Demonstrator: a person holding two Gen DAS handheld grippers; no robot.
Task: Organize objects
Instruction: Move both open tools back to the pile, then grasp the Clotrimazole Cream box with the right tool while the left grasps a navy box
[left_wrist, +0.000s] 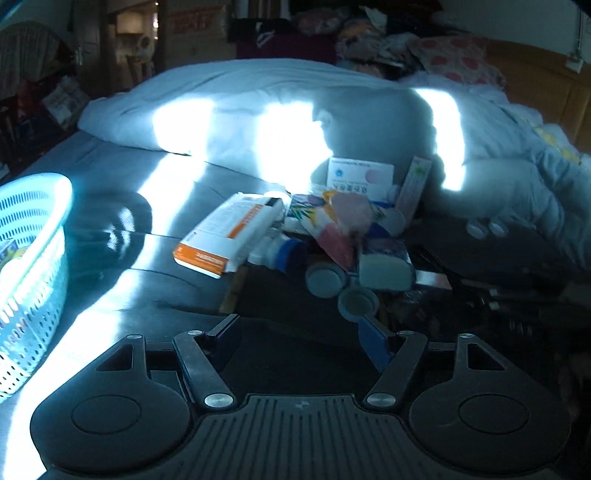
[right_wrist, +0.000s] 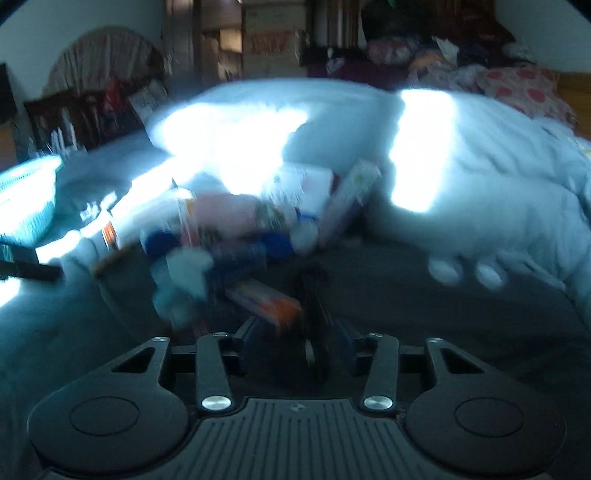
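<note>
From my left gripper (left_wrist: 299, 328), jaws apart with nothing between them, I see a pile of medicine boxes (left_wrist: 229, 236) and bottles (left_wrist: 325, 278) on the bed (left_wrist: 147, 280). A turquoise basket (left_wrist: 29, 266) sits far left. Dim light; labels unreadable, possibly pharmaceuticals.

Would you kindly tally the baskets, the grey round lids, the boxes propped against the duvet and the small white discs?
Baskets: 1
Grey round lids: 2
Propped boxes: 2
Small white discs: 2
Total: 7
</note>
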